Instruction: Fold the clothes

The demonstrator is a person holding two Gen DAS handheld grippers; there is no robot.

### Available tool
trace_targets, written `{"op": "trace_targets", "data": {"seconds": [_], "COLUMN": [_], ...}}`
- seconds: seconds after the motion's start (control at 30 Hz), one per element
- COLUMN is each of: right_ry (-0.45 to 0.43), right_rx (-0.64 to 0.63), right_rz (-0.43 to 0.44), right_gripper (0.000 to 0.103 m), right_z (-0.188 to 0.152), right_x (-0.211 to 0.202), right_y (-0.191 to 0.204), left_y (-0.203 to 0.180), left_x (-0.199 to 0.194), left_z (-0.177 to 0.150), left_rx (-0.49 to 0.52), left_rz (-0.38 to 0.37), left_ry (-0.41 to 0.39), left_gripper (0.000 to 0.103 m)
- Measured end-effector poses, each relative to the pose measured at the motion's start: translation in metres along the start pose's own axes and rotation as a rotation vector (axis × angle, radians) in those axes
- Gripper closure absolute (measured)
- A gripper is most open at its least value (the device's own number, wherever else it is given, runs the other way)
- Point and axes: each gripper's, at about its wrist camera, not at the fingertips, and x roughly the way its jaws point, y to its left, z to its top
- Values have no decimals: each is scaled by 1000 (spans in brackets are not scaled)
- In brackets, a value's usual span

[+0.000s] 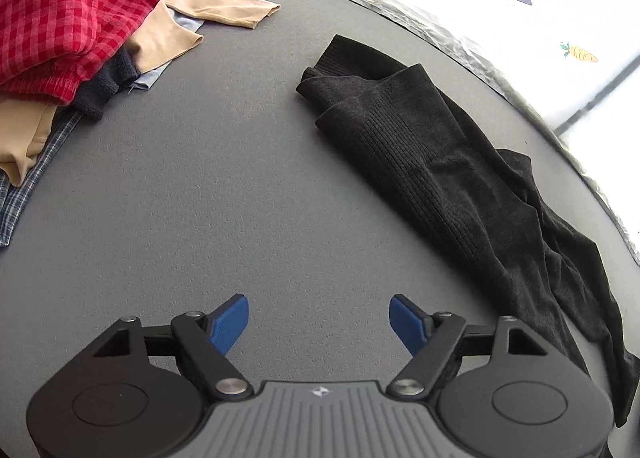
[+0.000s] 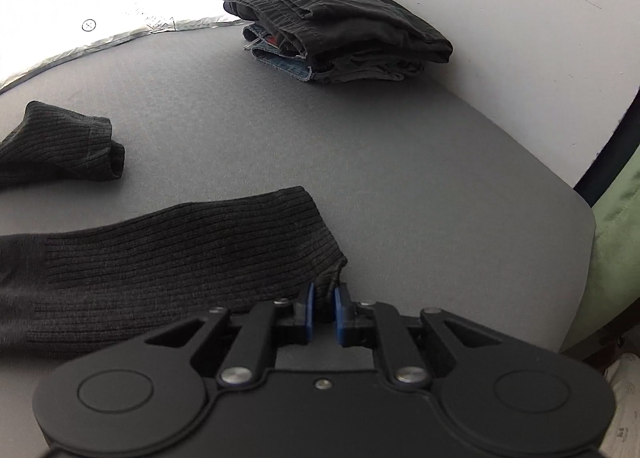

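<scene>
A dark ribbed knit garment (image 1: 452, 174) lies stretched across the grey table (image 1: 224, 186), to the right of my left gripper (image 1: 319, 324). That gripper is open and empty, hovering over bare table. In the right wrist view the same garment (image 2: 160, 258) lies flat at the left, with another ribbed cuff (image 2: 68, 146) further back. My right gripper (image 2: 323, 310) is shut on the garment's corner, a bit of fabric pinched between the blue pads (image 2: 308, 310).
A heap of unfolded clothes sits at the far left: a red checked piece (image 1: 68, 6), tan fabric (image 1: 208, 6), plaid cloth (image 1: 28, 186). A folded stack of dark trousers and jeans (image 2: 336, 26) sits at the back. The table's right edge (image 2: 576, 214) borders green fabric (image 2: 616, 242).
</scene>
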Motion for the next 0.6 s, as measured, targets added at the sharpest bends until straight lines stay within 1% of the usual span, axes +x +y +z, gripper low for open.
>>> {"op": "trace_targets", "data": {"seconds": [0.03,0.07,0.1,0.2,0.23,0.27,0.33,0.4,0.5,0.53,0.57,0.6], "right_ry": [5,10,15,30,35,39,46,49,53,55,58,61], "right_rx": [9,17,26,52,60,69,84,96,100,97,92,85], "right_rz": [-4,-8,-12,-23,-27,-31,-39,-46,-68,-76,-81,-87], "right_gripper": [92,92,91,91,91,91,91,91,91,91,91,91], "right_z": [2,4,5,11,13,14,18,21,27,28,30,31], "right_x": [1,2,4,7,8,10,12,15,20,22,23,24], "right_y": [1,2,2,5,6,6,9,13,19,21,23,25], "left_y": [-2,-4,-7,-20,-25,-32,-44,-59,-75,-80,-85,-89], "left_x": [2,4,7,15,18,23,32,46,70,78,86,92], "left_z": [10,20,29,63,75,87,111,135,160,166,171,175], "left_rx": [5,10,15,16,15,22,36,70,109,127,145,160], "left_rz": [-11,-24,-36,-108,-132,-141,-155,-146,-149,-148,-147,-135], "left_ry": [-10,-20,-30,-52,-60,-75,-104,-143,-152,-147,-141,-141], "left_gripper": [32,38,41,51,56,57,57,57,54,48,39,36]}}
